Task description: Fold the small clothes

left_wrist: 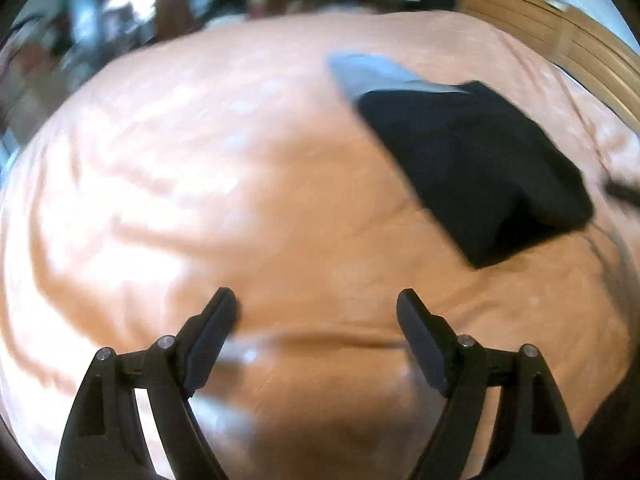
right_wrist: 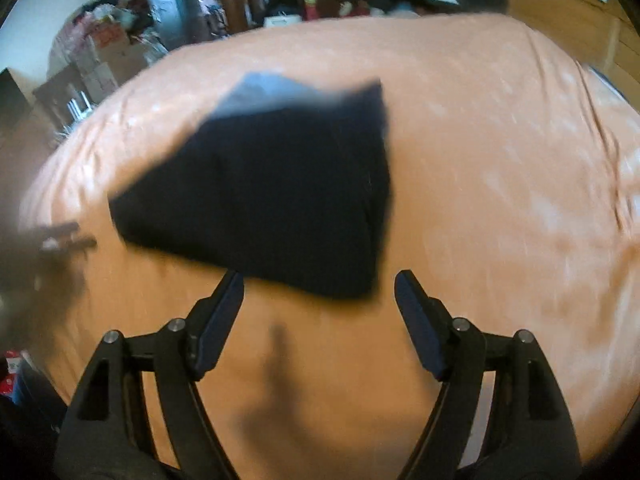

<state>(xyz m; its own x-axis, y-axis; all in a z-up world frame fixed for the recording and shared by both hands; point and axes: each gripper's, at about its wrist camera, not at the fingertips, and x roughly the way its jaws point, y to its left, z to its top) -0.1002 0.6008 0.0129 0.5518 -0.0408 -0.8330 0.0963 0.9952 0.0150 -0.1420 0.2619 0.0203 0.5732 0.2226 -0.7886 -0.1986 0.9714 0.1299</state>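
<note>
On the orange bedsheet (right_wrist: 480, 160) lies a dark folded garment (right_wrist: 272, 192).

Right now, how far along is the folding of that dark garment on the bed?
Looks done: the dark garment lies as a compact folded shape on the orange bedsheet, with a lighter blue-grey layer showing at its far edge. In hand: nothing; the left gripper and right gripper are both open and empty. Left: possibly a final tidy or setting it aside; the frames are blurred, so I can't judge neatness.
</note>
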